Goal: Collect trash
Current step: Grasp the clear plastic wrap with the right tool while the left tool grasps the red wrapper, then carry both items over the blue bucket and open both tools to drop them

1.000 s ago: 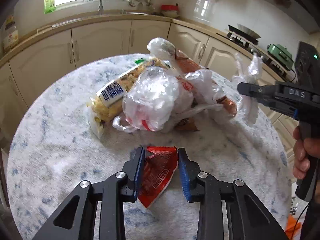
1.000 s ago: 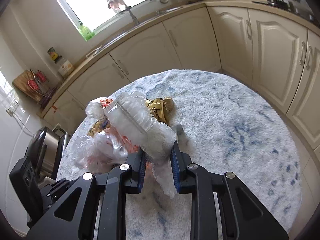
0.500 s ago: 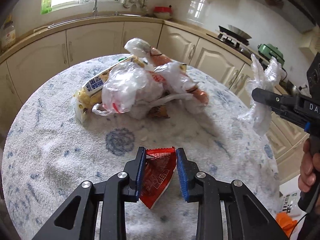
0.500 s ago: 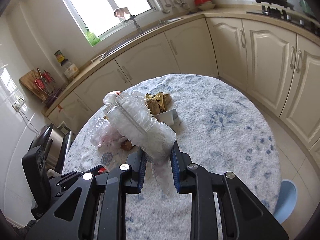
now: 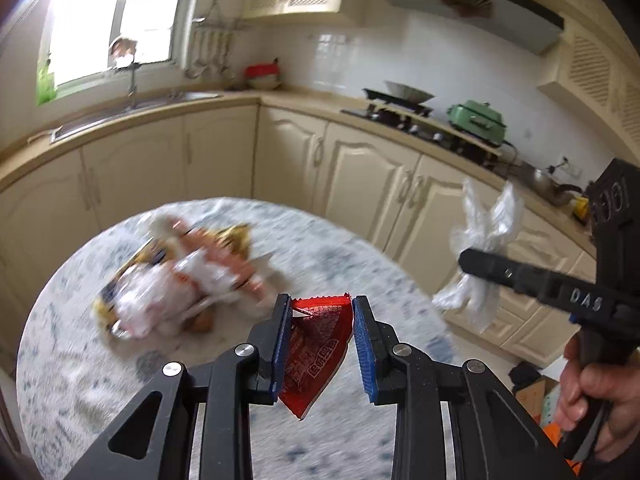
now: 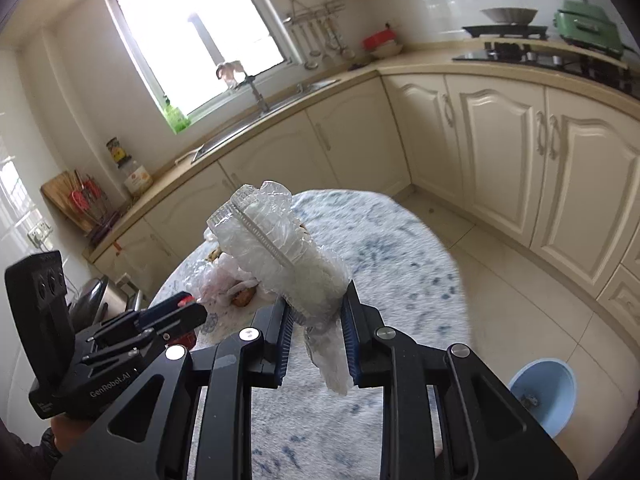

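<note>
You have one red wrapper (image 5: 316, 354), one clear plastic wrapper (image 6: 280, 256), one trash pile (image 5: 180, 280), one blue bin (image 6: 544, 394).

Both hand-held grippers (image 5: 320, 346) (image 6: 316, 334) clamped, angled downward.

The red wrapper (image 5: 316, 354) is glossy printed foil or plastic film, creased; the clear bag (image 6: 288, 256) is thin, crinkled, translucent plastic. Both claws are matt black plastic with ribbed blue pads (image 5: 362, 354) (silver metal screws at the joints). The tabletop (image 6: 400, 264) looks stone-like, speckled blue on white.
</note>
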Motion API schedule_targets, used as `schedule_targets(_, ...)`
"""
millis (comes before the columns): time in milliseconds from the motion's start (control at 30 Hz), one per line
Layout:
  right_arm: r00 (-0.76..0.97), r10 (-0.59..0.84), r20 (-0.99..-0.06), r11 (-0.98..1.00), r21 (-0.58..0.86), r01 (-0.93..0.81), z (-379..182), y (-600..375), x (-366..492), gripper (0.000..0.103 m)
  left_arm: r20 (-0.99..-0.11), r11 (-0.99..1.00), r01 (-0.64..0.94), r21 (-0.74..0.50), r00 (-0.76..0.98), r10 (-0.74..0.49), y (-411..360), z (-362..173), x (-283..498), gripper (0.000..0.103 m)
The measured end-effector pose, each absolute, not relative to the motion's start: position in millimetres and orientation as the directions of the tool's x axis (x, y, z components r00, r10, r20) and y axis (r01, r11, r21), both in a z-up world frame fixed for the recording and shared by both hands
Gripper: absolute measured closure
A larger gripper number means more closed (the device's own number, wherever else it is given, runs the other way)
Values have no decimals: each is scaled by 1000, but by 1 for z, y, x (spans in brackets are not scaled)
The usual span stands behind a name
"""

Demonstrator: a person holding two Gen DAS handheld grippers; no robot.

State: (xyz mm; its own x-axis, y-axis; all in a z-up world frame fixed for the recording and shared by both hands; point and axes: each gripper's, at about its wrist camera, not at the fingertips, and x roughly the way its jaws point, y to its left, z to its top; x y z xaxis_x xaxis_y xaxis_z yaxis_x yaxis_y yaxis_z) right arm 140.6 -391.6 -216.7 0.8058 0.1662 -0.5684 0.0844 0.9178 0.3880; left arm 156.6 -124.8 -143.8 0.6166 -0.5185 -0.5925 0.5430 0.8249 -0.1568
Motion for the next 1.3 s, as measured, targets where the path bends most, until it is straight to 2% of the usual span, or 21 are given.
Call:
schedule_targets(300,843,-11,-537,902,360,240,-197,-468,72,81,-525,683,715,-149,528,-667,-225,-104,132,77)
schedule_targets(533,795,-163,-585,837,344,425,-220,-543,18,80,-568,569,796,-206,376,-732,-316,-119,131,77)
schedule_targets(733,711,-204,-673,754,355,552,-277,-607,-11,80,-659,518,810,-273,235,-715,-395,-166,149,77)
schedule_targets(967,631,-152,-761,655,400,641,-361,-661,-18,80,-767,523,783,-335,96,-634,-473,-234,170,77)
schedule_targets(1300,555,-64,-829,568,427,703,-448,-707,-10,78,-866,560,762,-326,-4,-500,-607,-338,234,74)
